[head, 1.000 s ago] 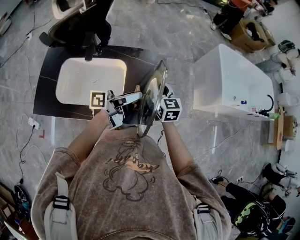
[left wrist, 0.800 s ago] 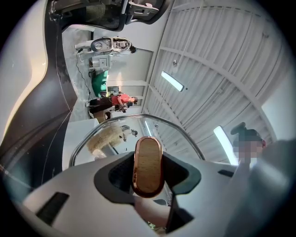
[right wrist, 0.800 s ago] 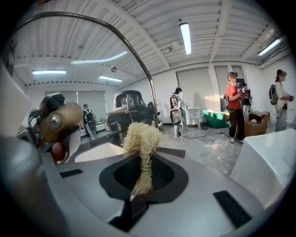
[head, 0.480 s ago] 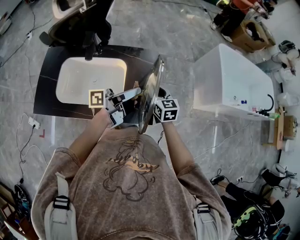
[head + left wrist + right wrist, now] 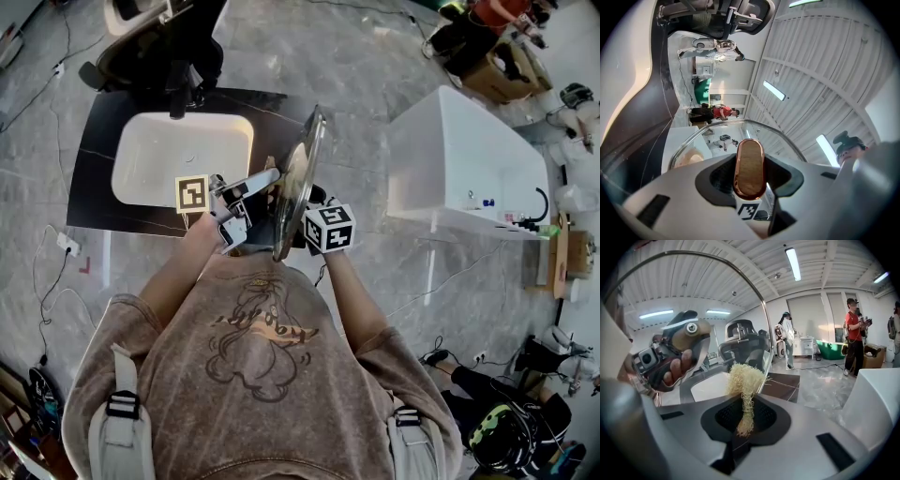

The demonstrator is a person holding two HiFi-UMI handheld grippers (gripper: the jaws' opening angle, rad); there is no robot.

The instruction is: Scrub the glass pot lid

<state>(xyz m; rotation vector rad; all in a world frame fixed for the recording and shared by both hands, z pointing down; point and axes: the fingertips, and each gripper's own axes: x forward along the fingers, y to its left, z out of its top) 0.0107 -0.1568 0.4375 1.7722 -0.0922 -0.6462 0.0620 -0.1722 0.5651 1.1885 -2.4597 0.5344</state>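
Note:
I hold the glass pot lid point(image 5: 300, 178) on edge above the counter, between both grippers. My left gripper point(image 5: 253, 185) is shut on the lid's copper-rimmed wooden handle point(image 5: 749, 166), and the glass dome point(image 5: 723, 135) curves away beyond it. On the lid's other face my right gripper point(image 5: 304, 210) is shut on a pale fibrous scrubber point(image 5: 745, 383). The scrubber's tuft lies against the glass near the steel rim point(image 5: 761, 310). Through the glass point(image 5: 656, 296) I see the handle's screw and the left gripper with the hand on it.
Below the lid is a white basin point(image 5: 183, 155) set in a black counter point(image 5: 98, 150). A black chair point(image 5: 159, 52) stands behind it. A white bathtub point(image 5: 459, 159) is to the right. People point(image 5: 853, 333) stand far off on the grey floor.
My right gripper has slid down the lid's face toward my body with the scrubber. The lid and left gripper have hardly moved.

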